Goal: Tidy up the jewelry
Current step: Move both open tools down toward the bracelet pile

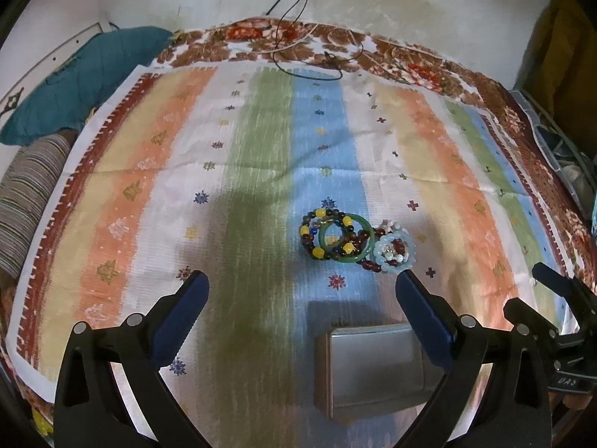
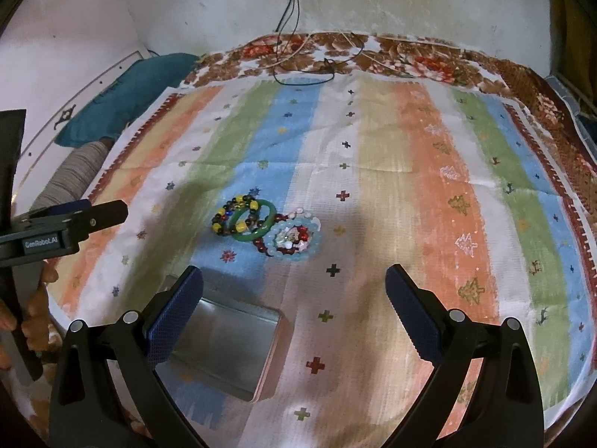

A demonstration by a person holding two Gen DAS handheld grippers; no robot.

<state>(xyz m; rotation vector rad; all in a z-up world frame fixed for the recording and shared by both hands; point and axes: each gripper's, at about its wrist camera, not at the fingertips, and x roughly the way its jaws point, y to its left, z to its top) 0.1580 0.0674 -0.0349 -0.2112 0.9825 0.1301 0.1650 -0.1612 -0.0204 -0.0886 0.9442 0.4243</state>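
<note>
My left gripper (image 1: 300, 285): blue-padded fingers (image 1: 186, 313) spread wide, nothing between them. Right gripper (image 2: 294, 280): same, fingers (image 2: 408, 310) fully apart, holding nothing. Both hover above the cloth, clear of the jewelry.

Just beneath my left gripper, partly behind its right finger: shallow rectangular silver metal tin (image 1: 373, 366), open side up, interior bare. In the right wrist view the same tin (image 2: 231, 347) sits behind my right gripper's left finger.

Ahead of both grippers, beyond the tin: the jewelry, one tight cluster on the blue stripe.
- smooth green jade-like bangle (image 1: 363, 240), lying flat, (image 2: 242, 237) in the right view
- bracelet of dark brown beads with yellow and blue beads (image 1: 317, 239), overlapping the bangle's left side; which lies on top, cannot tell
- pale blue translucent bead bracelet (image 1: 395, 250), touching the bangle's right side
- dark red bead strand (image 1: 373, 265), running under or between the bangle and the pale blue bracelet; order not resolvable
- small whitish and red pieces inside the pale blue ring; too small to identify

Support: striped woven cloth in orange, green, blue and cream bands (image 1: 261, 171), spread over a brown floral blanket (image 1: 410, 63). Teal cushion (image 1: 86, 78) at far left corner. Thin black cord (image 1: 294, 11) hangs down the white wall onto the blanket
</note>
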